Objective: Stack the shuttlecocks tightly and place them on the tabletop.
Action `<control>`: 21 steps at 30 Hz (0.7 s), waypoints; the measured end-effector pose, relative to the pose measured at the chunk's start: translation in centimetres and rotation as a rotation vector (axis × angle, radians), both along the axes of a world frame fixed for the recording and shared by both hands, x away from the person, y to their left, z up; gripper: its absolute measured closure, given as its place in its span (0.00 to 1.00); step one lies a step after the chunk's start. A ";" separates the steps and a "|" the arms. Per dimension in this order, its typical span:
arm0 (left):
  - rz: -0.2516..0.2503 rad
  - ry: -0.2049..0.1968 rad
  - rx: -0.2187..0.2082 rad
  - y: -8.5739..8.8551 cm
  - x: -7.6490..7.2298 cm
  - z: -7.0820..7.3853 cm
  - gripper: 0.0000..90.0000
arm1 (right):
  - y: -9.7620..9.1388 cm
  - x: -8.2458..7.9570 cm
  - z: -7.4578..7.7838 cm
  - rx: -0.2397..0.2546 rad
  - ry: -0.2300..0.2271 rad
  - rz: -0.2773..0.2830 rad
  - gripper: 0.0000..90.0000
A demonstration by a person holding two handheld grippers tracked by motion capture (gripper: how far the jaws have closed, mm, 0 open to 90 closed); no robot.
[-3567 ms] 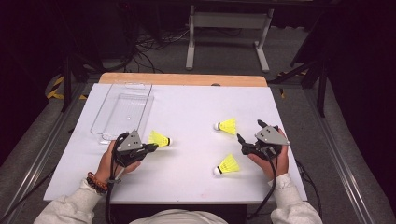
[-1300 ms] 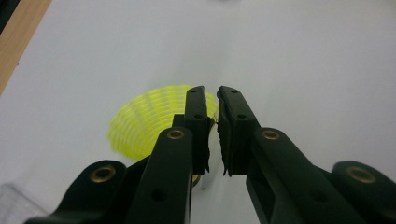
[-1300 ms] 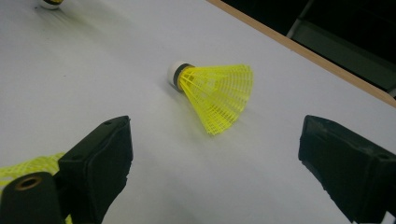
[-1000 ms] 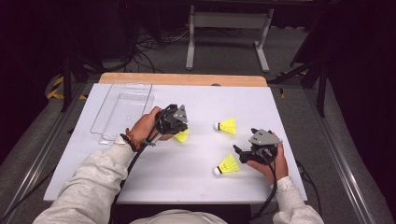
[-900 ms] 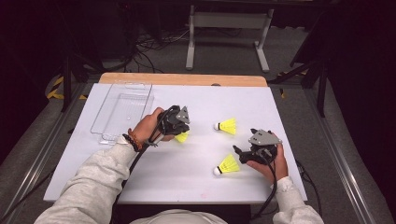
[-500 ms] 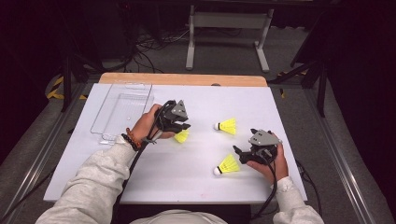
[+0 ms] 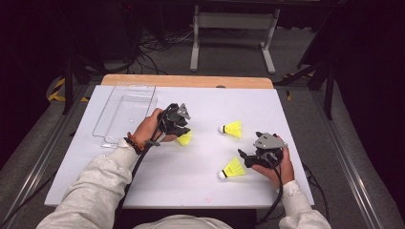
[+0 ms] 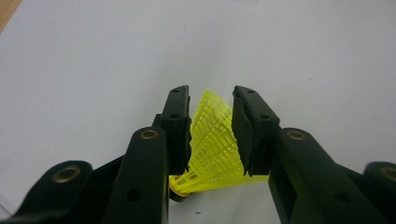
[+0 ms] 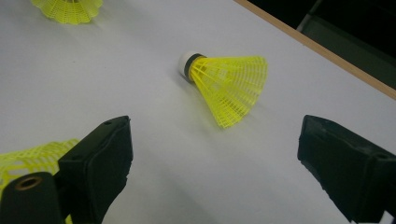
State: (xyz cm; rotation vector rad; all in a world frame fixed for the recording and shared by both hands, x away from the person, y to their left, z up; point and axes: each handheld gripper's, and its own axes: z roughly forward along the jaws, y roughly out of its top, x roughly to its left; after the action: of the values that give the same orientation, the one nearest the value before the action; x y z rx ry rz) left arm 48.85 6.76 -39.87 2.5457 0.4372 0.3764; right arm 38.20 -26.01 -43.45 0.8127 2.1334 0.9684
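A yellow shuttlecock (image 8: 212,144) sits between the black jaws of my left gripper (image 8: 210,95), which have just been closing and now press its mesh skirt from both sides. From above, that gripper (image 7: 183,130) is at mid-table with the shuttlecock (image 7: 185,139) under its tips. My right gripper (image 7: 243,155) rests near the front right with its jaws wide open and empty (image 9: 215,123). A second shuttlecock (image 7: 231,168) lies just left of it. A third (image 7: 232,129) lies beyond it, showing ahead of the open jaws (image 9: 226,86).
A clear plastic tray (image 7: 125,87) lies at the table's back left. The white table top (image 7: 200,195) has a wooden strip (image 7: 191,81) along its far edge. Cables and a metal stand are on the floor behind the table.
The left arm has reached from the front left to mid-table, and its shuttlecock now lies a little farther right. Over the last second that gripper has shifted slightly. The right gripper has edged towards the near shuttlecock.
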 end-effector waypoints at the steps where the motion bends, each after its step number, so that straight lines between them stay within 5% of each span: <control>1: 0.008 0.000 0.001 0.0 0.1 0.0 0.81 | 0.0 0.0 0.0 -0.001 0.000 0.001 0.13; 13: 0.148 0.001 -0.012 1.1 1.3 -0.6 0.84 | 0.1 0.1 -0.1 -0.008 0.007 0.008 0.13; 17: 0.156 0.001 -0.015 1.0 1.4 -0.5 0.85 | 0.2 0.1 -0.2 -0.014 0.010 0.011 0.13; 21: 0.155 -0.001 -0.030 1.2 1.6 -0.3 0.96 | 0.2 0.1 -0.2 -0.016 0.013 0.010 0.13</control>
State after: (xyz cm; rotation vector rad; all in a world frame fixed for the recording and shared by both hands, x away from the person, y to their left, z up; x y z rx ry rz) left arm 50.42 7.96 -40.12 2.4901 0.6372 0.4238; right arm 38.30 -25.81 -43.65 0.8027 2.1556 0.9527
